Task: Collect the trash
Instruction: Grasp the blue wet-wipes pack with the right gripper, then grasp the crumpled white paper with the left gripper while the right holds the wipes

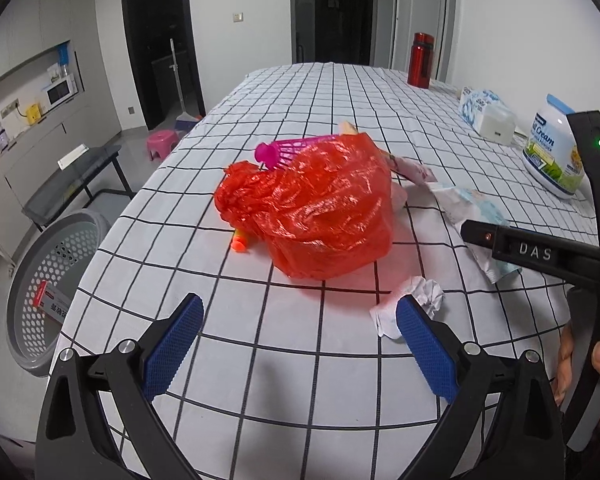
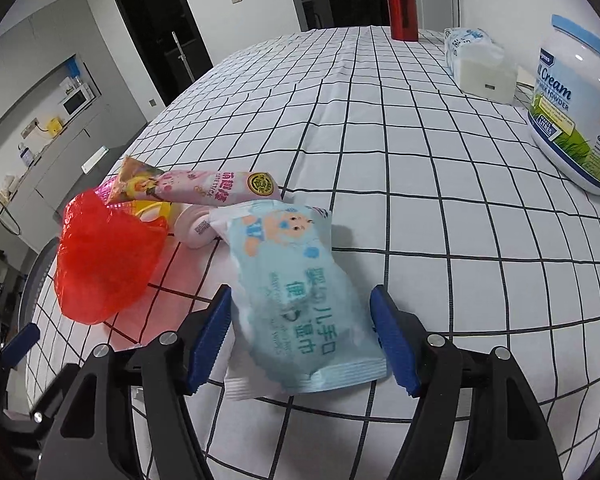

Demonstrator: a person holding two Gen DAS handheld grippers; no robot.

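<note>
A long table under a white cloth with a black grid fills the room's middle, with dark doorways beyond its far end; its left edge drops to open floor, where a grey perforated basket stands close against the side, a small box inside it. Along the right edge stand a red bottle, a tissue pack and a milk-powder tub; the far half of the cloth lies bare. The trash sits near the front: a crumpled red plastic bag over a pink toy, a pink snack wrapper, a paper wad and a light blue wipes packet. The left tongs hang open above bare cloth, the wad just beside the right pad; the right tongs gape wide astride the wipes packet, pads not pressing it.
</note>
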